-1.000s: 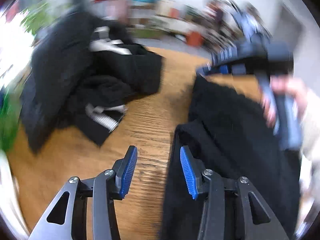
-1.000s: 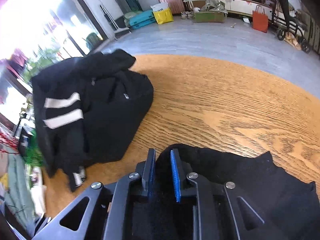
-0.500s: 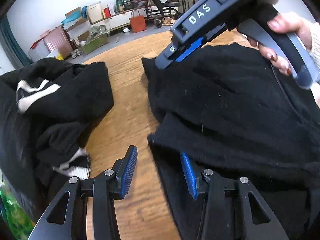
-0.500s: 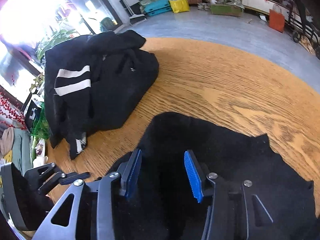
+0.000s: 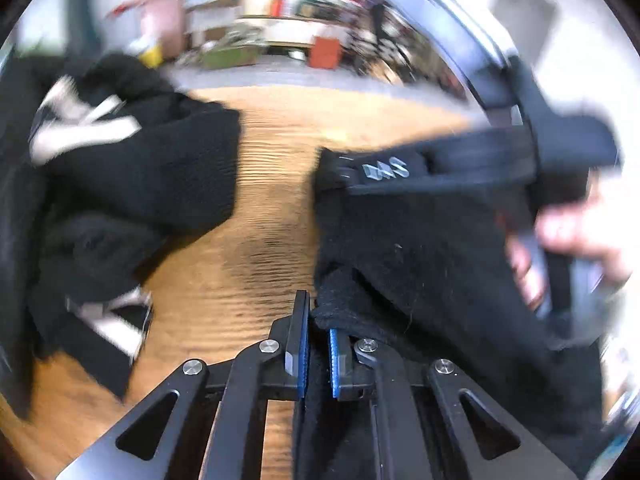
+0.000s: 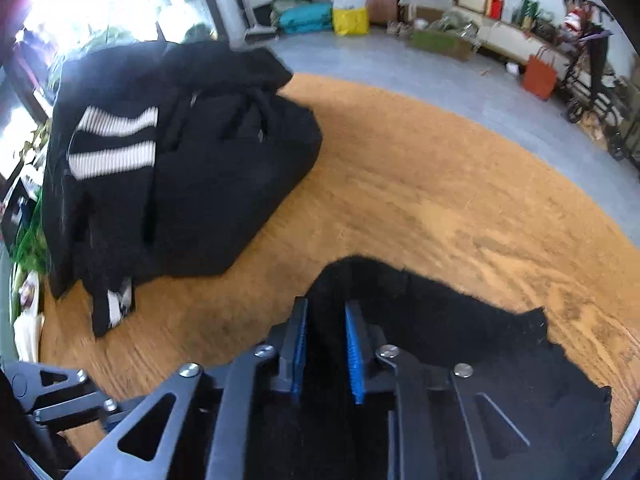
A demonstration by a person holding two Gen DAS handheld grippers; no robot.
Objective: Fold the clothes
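Half a second ago both sets of jaws stood wide; now the left gripper [image 5: 318, 346] has pinched down on the near edge of the black garment [image 5: 420, 264], its blue pads almost meeting with a fold of cloth between them. The right gripper [image 6: 326, 350] has narrowed too, its jaws clamped on a ridge of the same black garment [image 6: 460, 344]. In the left view the right gripper's body [image 5: 460, 168] has swung from 1 o'clock down across the cloth toward 3 o'clock, with the person's hand [image 5: 568, 248] around its handle.

The left view is badly smeared by motion: the hand, the far shelves and the gripper's lettering are hard to read. The garment runs off the bottom of both views beneath the gripper frames, so its full outline cannot be made out.

The garment is plain, fuzzy black knit, lying on the wooden counter [image 6: 420, 200] at the near side, from 4 to 6 o'clock in the right view, its far edge ragged and humped. At 9 to 10 o'clock sits a separate heap of black clothes with white stripes [image 6: 168, 160], apart from it with bare wood between.
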